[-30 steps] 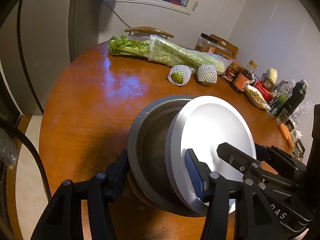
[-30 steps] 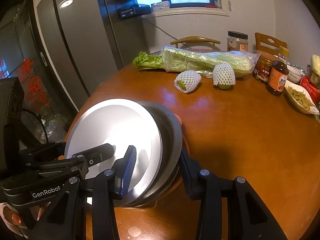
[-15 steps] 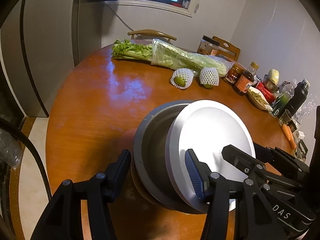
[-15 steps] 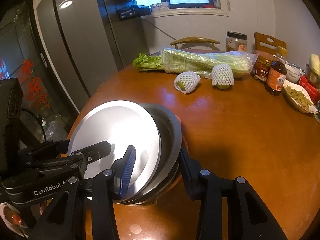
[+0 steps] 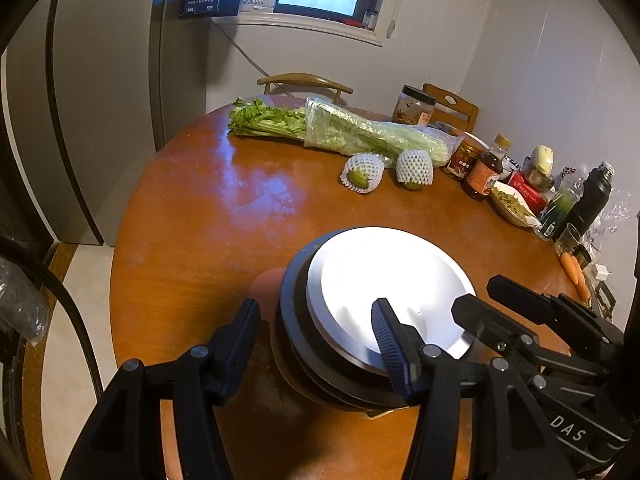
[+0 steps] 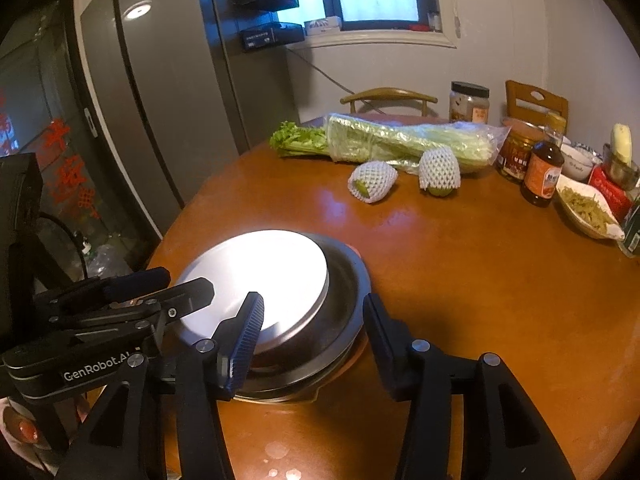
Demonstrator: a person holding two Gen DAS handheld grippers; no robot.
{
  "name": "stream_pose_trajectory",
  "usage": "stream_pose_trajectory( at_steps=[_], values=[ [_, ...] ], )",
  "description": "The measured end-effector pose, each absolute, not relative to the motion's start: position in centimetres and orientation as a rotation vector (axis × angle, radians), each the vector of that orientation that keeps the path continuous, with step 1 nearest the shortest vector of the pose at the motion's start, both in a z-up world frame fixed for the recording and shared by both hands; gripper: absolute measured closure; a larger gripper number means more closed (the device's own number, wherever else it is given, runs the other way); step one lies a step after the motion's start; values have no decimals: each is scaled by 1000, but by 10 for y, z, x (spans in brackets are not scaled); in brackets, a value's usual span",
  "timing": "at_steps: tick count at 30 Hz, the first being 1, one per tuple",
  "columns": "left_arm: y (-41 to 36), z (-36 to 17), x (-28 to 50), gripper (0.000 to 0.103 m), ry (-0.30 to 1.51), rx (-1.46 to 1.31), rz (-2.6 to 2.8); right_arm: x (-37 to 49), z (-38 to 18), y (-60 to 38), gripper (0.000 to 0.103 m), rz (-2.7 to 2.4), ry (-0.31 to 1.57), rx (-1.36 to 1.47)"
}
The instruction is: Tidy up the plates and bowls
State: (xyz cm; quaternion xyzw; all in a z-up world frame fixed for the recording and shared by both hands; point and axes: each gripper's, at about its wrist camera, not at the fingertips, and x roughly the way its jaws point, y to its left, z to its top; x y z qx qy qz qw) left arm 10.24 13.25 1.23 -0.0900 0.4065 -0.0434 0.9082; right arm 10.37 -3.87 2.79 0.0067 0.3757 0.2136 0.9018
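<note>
Steel everywhere in the near stack (image 5: 320, 364): one pale flat plate (image 5: 384, 292) on top, at least two dark metal bowls (image 6: 340, 320) nested beneath, one orange dish at the bottom, all near the table's (image 5: 224, 216) near edge. Farther off, two net-wrapped fruits (image 5: 362, 172), one bagged celery bunch (image 5: 340, 132). Left gripper (image 5: 316, 340) angled down, spread astride the stack's left rim, pads not pressing; right gripper (image 6: 312, 328) likewise angled down, opening, astride the right rim.
</note>
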Motion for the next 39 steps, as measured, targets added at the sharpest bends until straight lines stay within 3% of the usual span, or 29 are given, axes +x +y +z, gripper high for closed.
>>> stream_pose_trajectory(
  at_steps=[19,39],
  values=[
    [128,40,57,41,736,-155,-56,67,51,-53,44,410,693,-4],
    [96,-5,-7,37,795,-149,18,-3,20,-86,38,397,725,-13]
  ],
)
